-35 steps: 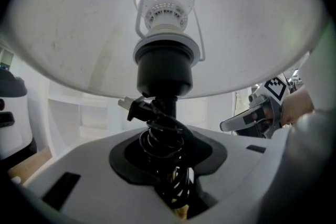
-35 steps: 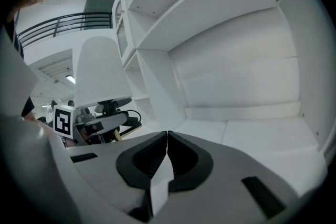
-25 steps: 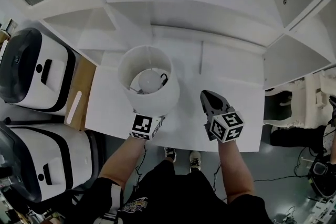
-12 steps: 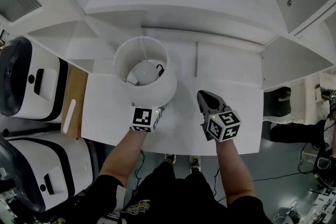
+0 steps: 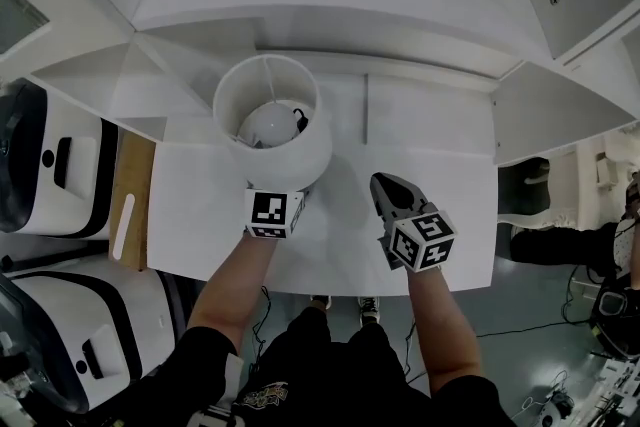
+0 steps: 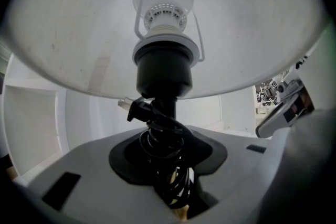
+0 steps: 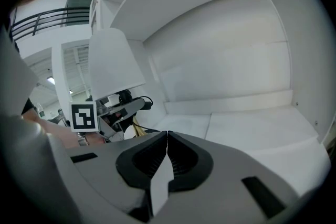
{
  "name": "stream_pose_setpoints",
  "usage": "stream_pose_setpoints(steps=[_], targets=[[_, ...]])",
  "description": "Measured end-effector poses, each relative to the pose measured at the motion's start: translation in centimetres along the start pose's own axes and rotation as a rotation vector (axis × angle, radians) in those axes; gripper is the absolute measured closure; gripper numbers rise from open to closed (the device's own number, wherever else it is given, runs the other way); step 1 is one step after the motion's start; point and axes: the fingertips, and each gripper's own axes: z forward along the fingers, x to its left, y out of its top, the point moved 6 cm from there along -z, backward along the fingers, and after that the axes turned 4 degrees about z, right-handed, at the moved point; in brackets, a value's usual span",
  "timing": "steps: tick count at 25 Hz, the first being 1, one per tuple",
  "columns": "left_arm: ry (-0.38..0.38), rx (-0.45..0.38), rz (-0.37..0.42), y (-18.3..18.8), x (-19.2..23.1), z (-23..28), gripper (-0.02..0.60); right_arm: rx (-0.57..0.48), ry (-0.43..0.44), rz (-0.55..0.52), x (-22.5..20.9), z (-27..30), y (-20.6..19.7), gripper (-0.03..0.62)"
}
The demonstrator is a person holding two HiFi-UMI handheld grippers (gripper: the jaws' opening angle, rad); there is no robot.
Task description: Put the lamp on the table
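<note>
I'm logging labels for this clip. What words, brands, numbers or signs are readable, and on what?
No readable text anywhere.
The left marker cube and the right marker cube carry only black-and-white square patterns, no letters or numbers.
The lamp is plain white, with no label showing.

The lamp (image 5: 305, 160) is white-shaded with black socket (image 6: 164, 68) and cord (image 6: 168, 165); the table (image 5: 455, 215) white.

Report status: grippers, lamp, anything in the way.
Left gripper shut on lamp stem, cord wound round it. Right gripper shut, empty. Lamp upright over white table; base hidden. No obstruction seen.
</note>
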Motion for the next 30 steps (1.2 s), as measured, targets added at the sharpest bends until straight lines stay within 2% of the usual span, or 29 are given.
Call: stream_pose_setpoints(steps=[13, 30], targets=[[0.031, -0.015, -0.029, -2.5, 0.9, 1.8, 0.435, 0.046, -0.019, 0.017, -1.0, 0.4, -2.0, 0.568], [0.028, -0.019, 0.014, -3.2, 0.8, 2.1, 0.426, 0.071, -0.005, 0.028, -1.4, 1.2, -2.9, 0.568]])
